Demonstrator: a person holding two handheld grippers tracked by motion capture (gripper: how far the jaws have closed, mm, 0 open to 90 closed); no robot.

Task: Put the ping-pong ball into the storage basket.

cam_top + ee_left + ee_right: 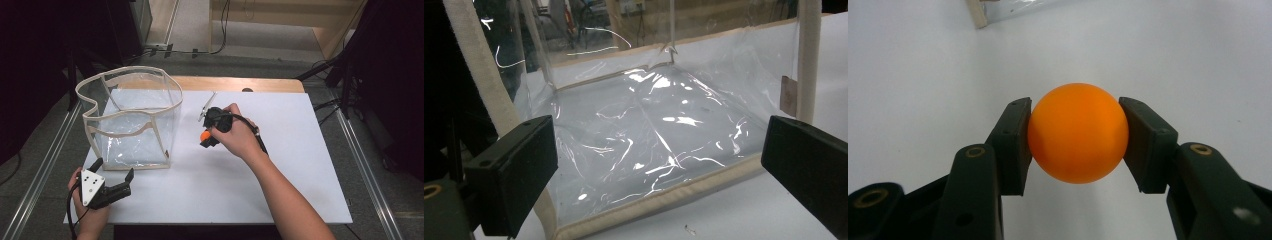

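On the white board (280,165) that covers most of the wooden table (235,83), the biggest thing by far is the clear plastic bag (131,117) with cream fabric trim. It stands open-topped on the left half of the board, sort of boxy, its wavy rim held up by itself. Through my left gripper view the bag (649,145) is right in front, near bottom edge facing me, crinkly clear floor catching the light, and a small tag on the right-hand seam.

Next down in size: my two grippers. My left gripper (116,175) sits at the near left corner of the board, just in front of the bag's near edge, not touching it as far as I can tell. Its jaws are spread wide apart with nothing between them, one at each side of the left gripper view.

My right gripper (205,137) is out over the middle of the board, just to the right of the bag, pointed down and toward it. Its jaws are clamped on the orange ball (1078,132), one pad pressed on each side.

Smallest thing is that ball (205,135) itself: plain, round, orange, pinched in my right gripper's jaws above the white board, near the bag's right side but outside it.
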